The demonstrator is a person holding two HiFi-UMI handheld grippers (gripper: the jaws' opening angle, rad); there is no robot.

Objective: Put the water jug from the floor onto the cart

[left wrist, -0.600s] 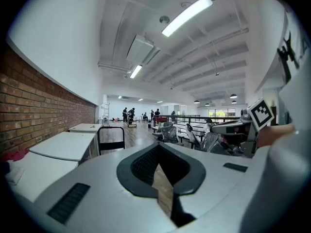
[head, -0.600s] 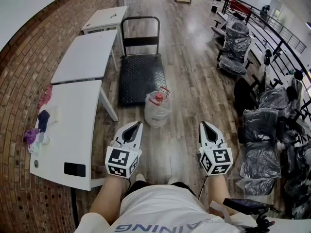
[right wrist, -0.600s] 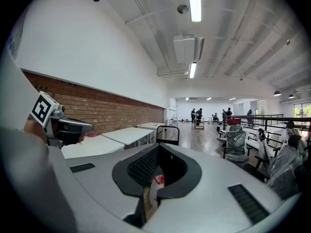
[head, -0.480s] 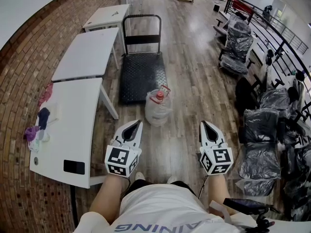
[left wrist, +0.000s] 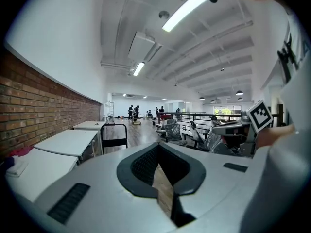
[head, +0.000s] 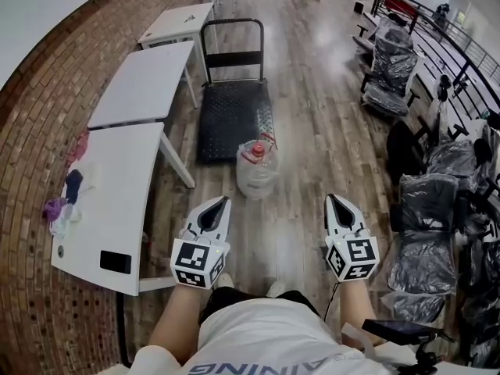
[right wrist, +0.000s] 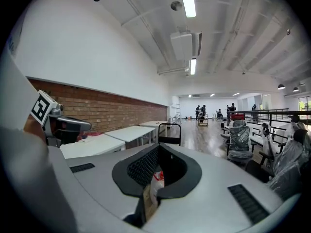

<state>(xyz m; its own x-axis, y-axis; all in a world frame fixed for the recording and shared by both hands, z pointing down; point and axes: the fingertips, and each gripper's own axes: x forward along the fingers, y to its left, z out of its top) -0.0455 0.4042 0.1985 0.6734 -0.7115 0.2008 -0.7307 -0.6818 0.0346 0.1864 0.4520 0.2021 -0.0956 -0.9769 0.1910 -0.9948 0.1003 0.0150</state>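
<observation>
Wood plank floor (head: 312,139) runs the length of a long hall, glossy and reflecting light toward the far end. I note a brick wall (head: 43,100) along the left, with a row of white tables (head: 141,80) against it. On the nearest table (head: 117,186) lie some bunched cloths (head: 66,198) and a small black item (head: 115,262). On the right stand chairs (head: 391,69) wrapped in plastic, and behind them a dark railing (head: 461,49). From the gripper views I record a white ceiling with strip lights, and people at the far end, too small to detail.

Cart (head: 233,116): black flat deck with its upright handle at the far end, standing beside the tables, nothing on the deck. Jug (head: 256,169): clear, red cap, upright on the floor just beside the cart's near edge, toward its right corner. I cannot tell whether they touch.

Left gripper (head: 221,201) and right gripper (head: 330,200) are both held close to the person, well apart from the jug, one on either side of it. Each has its fingers pressed together with nothing between them.
</observation>
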